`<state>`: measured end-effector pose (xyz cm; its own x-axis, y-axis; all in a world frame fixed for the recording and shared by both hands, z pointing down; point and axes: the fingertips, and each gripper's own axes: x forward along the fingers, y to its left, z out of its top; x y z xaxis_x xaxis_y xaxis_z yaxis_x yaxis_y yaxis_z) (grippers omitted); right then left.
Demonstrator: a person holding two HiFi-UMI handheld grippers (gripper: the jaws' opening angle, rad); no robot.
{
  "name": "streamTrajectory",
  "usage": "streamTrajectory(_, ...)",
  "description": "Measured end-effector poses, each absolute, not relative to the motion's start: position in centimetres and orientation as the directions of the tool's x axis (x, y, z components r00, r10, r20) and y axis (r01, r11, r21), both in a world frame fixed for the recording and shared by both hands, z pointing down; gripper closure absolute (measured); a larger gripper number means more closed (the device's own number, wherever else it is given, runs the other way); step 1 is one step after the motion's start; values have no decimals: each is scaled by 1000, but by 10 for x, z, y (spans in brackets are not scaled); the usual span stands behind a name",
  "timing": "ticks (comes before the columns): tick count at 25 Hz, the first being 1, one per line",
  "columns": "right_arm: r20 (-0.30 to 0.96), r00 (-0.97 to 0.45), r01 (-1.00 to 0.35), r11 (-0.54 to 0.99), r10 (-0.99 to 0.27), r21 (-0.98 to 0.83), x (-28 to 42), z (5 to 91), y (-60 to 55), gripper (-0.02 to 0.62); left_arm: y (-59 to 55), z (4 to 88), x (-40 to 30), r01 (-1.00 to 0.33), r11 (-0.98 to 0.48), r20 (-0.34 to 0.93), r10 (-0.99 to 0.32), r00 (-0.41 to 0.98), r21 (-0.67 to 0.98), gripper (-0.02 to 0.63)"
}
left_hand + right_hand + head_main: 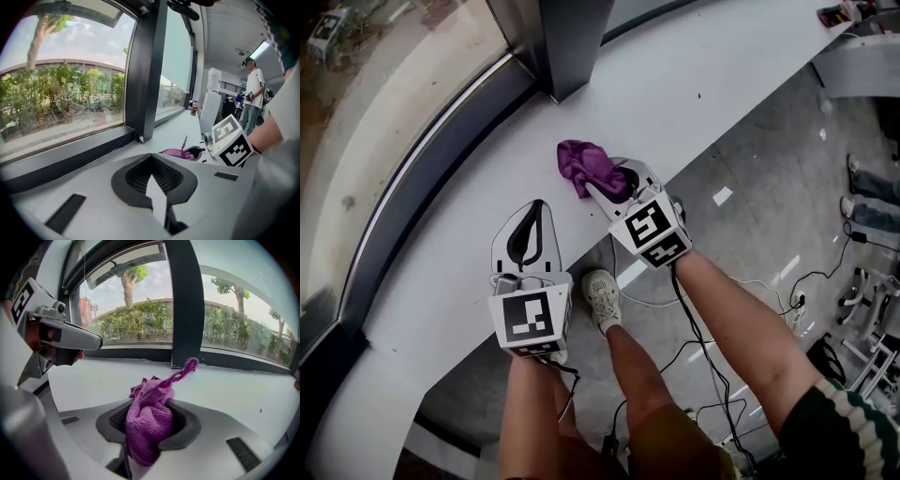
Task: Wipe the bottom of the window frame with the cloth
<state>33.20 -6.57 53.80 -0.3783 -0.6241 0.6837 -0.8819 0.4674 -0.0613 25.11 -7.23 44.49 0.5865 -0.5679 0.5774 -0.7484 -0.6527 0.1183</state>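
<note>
A purple cloth [587,165] hangs bunched from my right gripper [617,182], which is shut on it just above the white sill [441,272]; one twisted corner of the cloth [149,420] sticks up past the jaws. The dark bottom of the window frame [417,183] curves along the sill's far side, beyond the cloth, and shows as a dark band [126,352] under the glass. My left gripper [529,236] hovers over the sill to the left of the right one, shut with nothing in it. Its closed jaws point at the frame bottom [70,157].
A dark upright mullion [572,42] stands on the sill just beyond the cloth. The sill's near edge drops to a grey floor with cables [703,361]. My shoe [601,296] is below it. A person [254,89] stands far along the room.
</note>
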Motion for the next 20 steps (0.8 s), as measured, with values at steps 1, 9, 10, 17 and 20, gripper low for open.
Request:
streamTrajectory(1, 684, -379, -882, 467, -624, -63, 332, 538, -62, 448, -70, 445, 252, -748, -653, 575, -568, 589, 121, 601)
streamTrajectory(9, 684, -369, -888, 455, -630, -59, 342, 540, -39, 448, -48, 449, 264, -723, -680, 583, -542, 605, 118, 600)
streamTrajectory(10, 684, -368, -889, 454, -630, -60, 343, 540, -35, 448, -45, 449, 265, -721, -683, 583, -540, 607, 119, 600)
streamTrajectory(17, 690, -360, -897, 436, -629, -71, 347, 541, -14, 448, -31, 452, 268, -713, -690, 586, -528, 614, 125, 601)
streamTrajectory(20, 692, -359, -899, 430, -627, -77, 348, 541, -5, 448, -27, 451, 271, -709, -694, 586, -525, 617, 125, 600)
